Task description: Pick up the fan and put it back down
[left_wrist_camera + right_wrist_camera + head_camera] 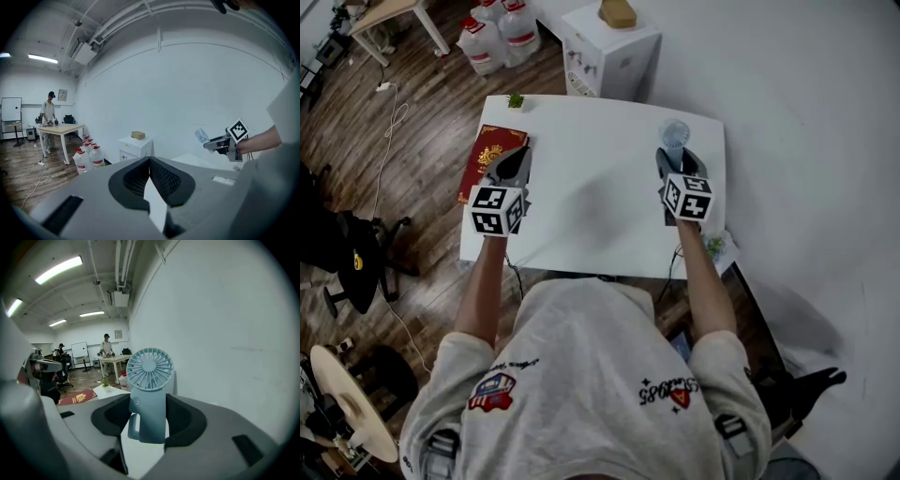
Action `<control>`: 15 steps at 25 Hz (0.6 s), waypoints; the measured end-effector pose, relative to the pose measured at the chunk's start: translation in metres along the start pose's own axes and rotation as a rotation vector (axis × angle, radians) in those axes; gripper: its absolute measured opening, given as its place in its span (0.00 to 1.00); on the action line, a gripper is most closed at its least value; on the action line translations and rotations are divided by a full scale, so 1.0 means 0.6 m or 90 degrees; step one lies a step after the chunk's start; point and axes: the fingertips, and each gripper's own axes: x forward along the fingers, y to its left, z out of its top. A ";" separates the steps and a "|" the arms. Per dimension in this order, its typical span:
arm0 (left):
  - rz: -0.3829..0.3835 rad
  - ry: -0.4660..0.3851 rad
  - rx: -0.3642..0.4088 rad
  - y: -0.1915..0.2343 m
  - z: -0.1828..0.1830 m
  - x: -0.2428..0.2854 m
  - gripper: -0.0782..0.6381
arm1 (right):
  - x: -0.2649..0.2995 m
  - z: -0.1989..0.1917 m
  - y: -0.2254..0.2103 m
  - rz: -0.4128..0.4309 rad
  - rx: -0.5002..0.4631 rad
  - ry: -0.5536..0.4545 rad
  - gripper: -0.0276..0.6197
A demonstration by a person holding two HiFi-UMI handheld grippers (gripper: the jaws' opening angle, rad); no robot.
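1. The fan (149, 399) stands upright, clamped by its handle in the right gripper (147, 427), above the right end of the white table (591, 187).
2. The pick-up looks done (the fan appears airborne); setting it back down remains.
3. The left gripper (150, 164), over the table's left end, is closed and empty.

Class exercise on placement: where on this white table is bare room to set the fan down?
Bare: the middle of the table, between the red book and the right gripper holding the fan. Crowded: the left edge, with the book, small plant and left gripper.
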 end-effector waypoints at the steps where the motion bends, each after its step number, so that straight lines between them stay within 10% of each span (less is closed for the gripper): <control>1: -0.003 -0.002 0.002 -0.003 0.003 0.003 0.12 | -0.009 0.019 0.006 0.005 -0.011 -0.014 0.38; 15: -0.046 -0.055 0.021 -0.060 0.049 0.027 0.12 | -0.119 0.184 0.054 0.054 -0.046 -0.151 0.38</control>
